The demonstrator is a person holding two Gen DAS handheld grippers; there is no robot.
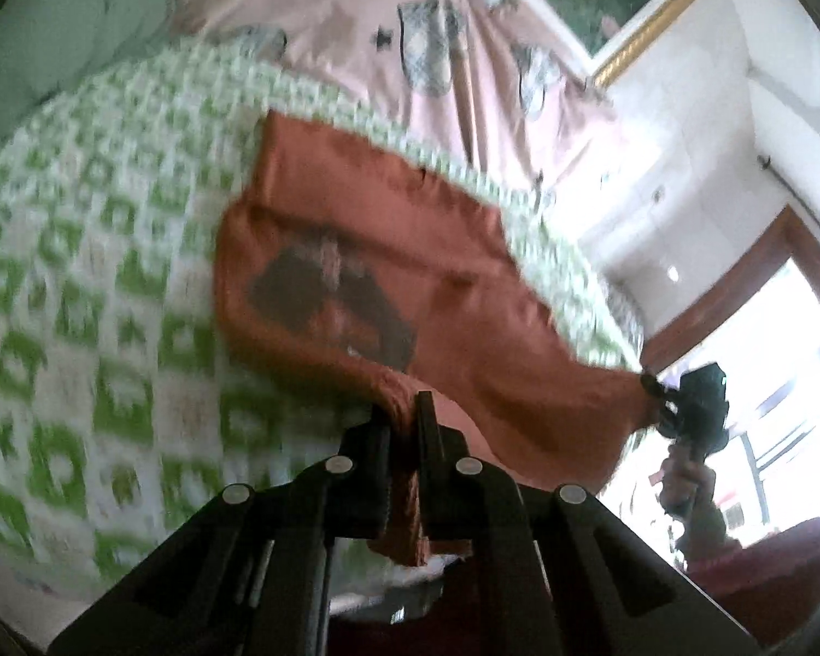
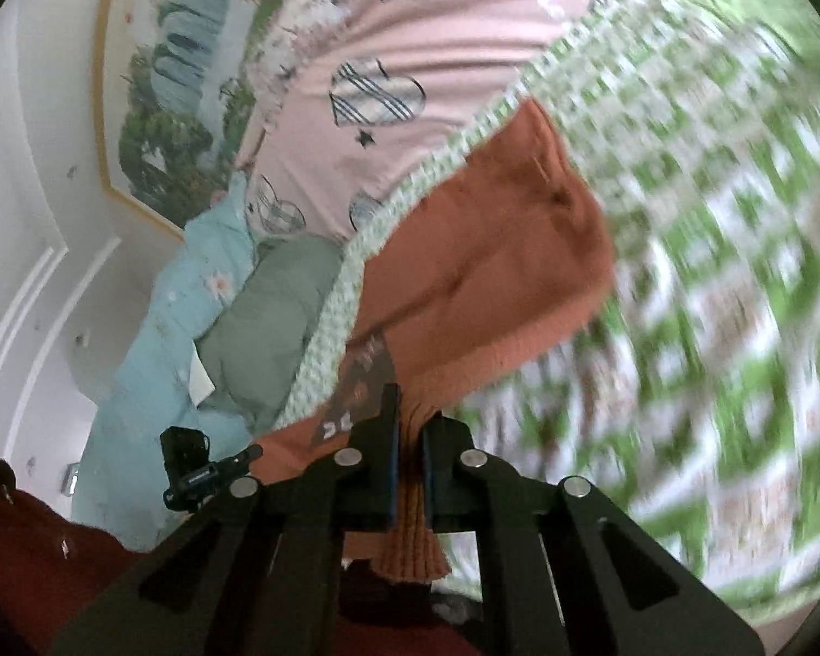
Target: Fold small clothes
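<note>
1. Right now both tongs are clamped on the rust-orange garment [image 1: 388,251]: the left tongs [image 1: 404,410] pinch a bunched corner of its near edge, and the right tongs [image 2: 407,426] pinch a ribbed piece of hem at the other end of that edge.
2. Most of the garment lies on the green-and-white patterned cover [image 1: 109,273] of the bed, with its near edge raised off the cover between the two tongs.
3. To do the fold well, I judge both ends should travel at the same height with the edge kept lightly taut, so no slack sags in the middle.
4. Carry that edge over towards the far edge by the pink heart-print sheet [image 2: 410,38] and line the edges up before letting go.
5. Its long axis seems to run from one grip to the other, across the person's front; the dark print [image 1: 322,295] faces up.
6. Blur hides finer wrinkles, so whether the far edge lies flat cannot be told.
</note>
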